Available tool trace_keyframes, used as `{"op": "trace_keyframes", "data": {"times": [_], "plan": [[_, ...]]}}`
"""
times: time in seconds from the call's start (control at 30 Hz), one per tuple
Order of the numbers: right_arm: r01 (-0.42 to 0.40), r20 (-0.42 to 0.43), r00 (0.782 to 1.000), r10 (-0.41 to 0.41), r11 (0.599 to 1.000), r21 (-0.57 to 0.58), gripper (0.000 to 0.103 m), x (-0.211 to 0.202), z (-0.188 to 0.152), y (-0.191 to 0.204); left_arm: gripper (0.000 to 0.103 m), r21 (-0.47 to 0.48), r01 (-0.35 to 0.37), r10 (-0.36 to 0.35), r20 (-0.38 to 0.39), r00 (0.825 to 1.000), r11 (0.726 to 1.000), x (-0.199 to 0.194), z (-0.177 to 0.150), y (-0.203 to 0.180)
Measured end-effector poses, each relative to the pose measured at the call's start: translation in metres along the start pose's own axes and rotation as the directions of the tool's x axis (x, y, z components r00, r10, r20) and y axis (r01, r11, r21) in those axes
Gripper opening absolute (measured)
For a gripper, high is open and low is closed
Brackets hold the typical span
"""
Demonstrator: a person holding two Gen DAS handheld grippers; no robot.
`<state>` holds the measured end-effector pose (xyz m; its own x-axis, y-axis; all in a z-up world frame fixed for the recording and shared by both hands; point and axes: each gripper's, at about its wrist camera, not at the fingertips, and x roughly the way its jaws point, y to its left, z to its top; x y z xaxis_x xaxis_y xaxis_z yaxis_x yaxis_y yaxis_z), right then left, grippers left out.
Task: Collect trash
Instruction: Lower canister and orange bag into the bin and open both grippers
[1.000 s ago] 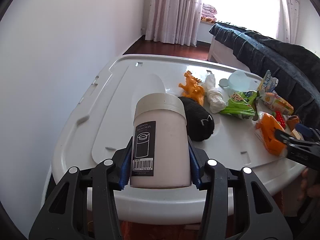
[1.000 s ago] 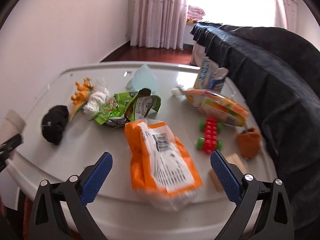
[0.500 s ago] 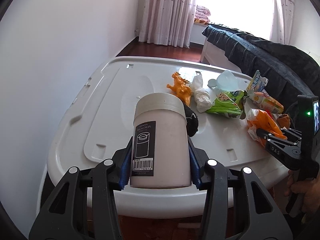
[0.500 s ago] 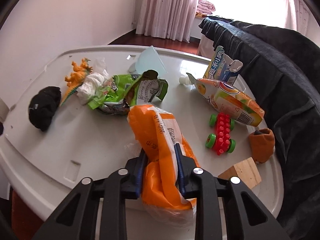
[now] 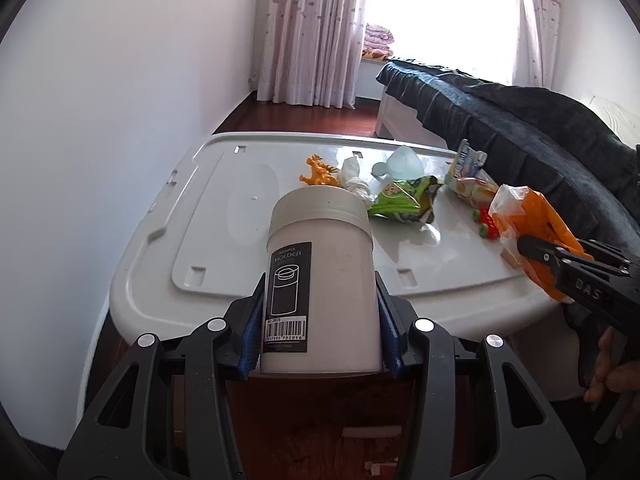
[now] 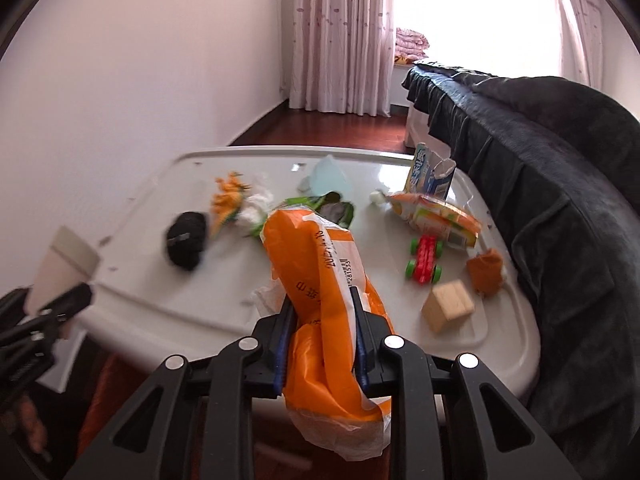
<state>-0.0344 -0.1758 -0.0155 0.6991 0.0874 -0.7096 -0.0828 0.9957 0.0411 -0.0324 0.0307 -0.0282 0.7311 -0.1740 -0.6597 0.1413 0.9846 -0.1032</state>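
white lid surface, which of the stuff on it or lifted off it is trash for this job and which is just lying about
Trash:
- orange wrapper, shut in the right claw
- green snack bag
- crumpled tissue
- juice pouch
- open carton

Lying about:
- toy car
- wooden block
- orange dinosaur
- black sock

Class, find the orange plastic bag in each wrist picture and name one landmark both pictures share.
Left wrist view: orange plastic bag at the right edge, clamped in the right gripper.
Right wrist view: bag centre, low, between the gripper's own pads.
Shared landmark: the red and green toy car.
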Motion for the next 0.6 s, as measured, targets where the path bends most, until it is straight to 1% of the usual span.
{"op": "trace_keyframes", "data": {"times": [0.1,0.17,0.23,0.33,0.43,0.53,0.6], "plan": [[-0.050,-0.049,0.998,0.051,0.998,0.026,0.025,-0.020,-0.026,0.007,0.046,0.009,0.014,-0.014,-0.016,1.000,1.000,-0.013,-0.012,-0.003],[-0.077,-0.106,0.991,0.081,0.996,0.036,0.025,-0.028,-0.051,0.013,0.046,0.016,0.027,-0.026,-0.044,0.999,1.000,-0.018,-0.023,-0.005],[-0.091,-0.151,0.984,0.096,0.995,0.038,0.025,-0.030,-0.070,0.016,0.046,0.020,0.050,-0.048,-0.081,0.996,0.999,-0.021,-0.037,-0.008],[-0.098,-0.223,0.970,0.102,0.995,0.026,0.025,-0.029,-0.100,0.024,0.046,0.042,0.062,-0.057,-0.118,0.991,0.997,-0.024,-0.054,-0.013],[-0.101,-0.272,0.957,0.105,0.994,0.028,0.025,-0.025,-0.119,0.028,0.046,0.053,0.076,-0.067,-0.160,0.985,0.996,-0.022,-0.068,-0.020],[-0.098,-0.297,0.949,0.101,0.995,0.026,0.026,-0.022,-0.126,0.030,0.046,0.055,0.087,-0.075,-0.190,0.979,0.995,-0.023,-0.077,-0.023],[-0.096,-0.308,0.946,0.098,0.995,0.023,0.032,-0.021,-0.127,0.031,0.046,0.050,0.094,-0.082,-0.204,0.975,0.994,-0.024,-0.081,-0.024]]}}
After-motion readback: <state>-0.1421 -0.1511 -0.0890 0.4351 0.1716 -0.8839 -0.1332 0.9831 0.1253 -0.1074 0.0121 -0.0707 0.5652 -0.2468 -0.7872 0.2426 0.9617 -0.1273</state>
